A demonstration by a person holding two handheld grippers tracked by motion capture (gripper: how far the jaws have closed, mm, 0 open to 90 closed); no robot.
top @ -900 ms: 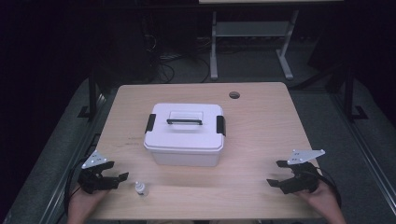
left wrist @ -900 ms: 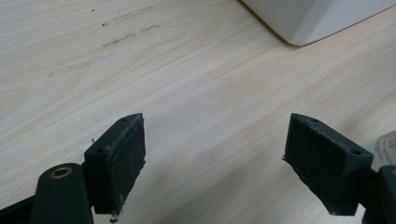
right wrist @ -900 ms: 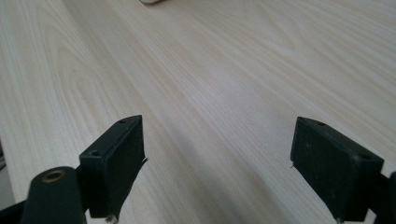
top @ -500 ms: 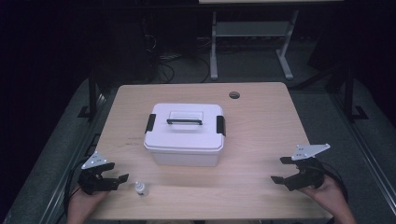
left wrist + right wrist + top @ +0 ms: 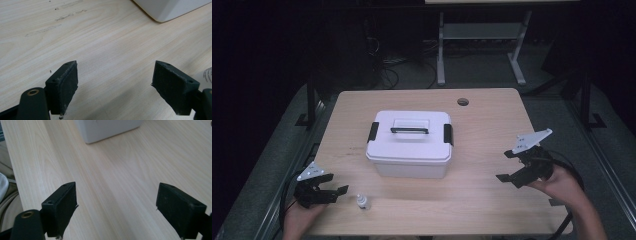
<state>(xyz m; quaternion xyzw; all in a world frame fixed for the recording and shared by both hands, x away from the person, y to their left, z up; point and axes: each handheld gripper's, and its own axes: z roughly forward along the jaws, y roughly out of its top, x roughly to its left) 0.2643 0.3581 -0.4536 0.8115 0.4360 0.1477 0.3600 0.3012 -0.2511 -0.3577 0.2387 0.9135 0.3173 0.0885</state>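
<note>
On my light wooden table [image 5: 492, 125] I count one white plastic storage box [image 5: 409, 145] with one black-edged carry handle [image 5: 410, 129] and two black side latches [image 5: 373, 131]. I count one small white dropper bottle [image 5: 362, 201]. My two black two-jaw tongs, left [image 5: 328, 191] and right [image 5: 508, 165], complete the tally.

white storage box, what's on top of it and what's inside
On the white storage box sits its closed lid, with a dark-edged carry handle lying flat and a black latch at each end. The lid covers the inside, so any contents are hidden.
</note>
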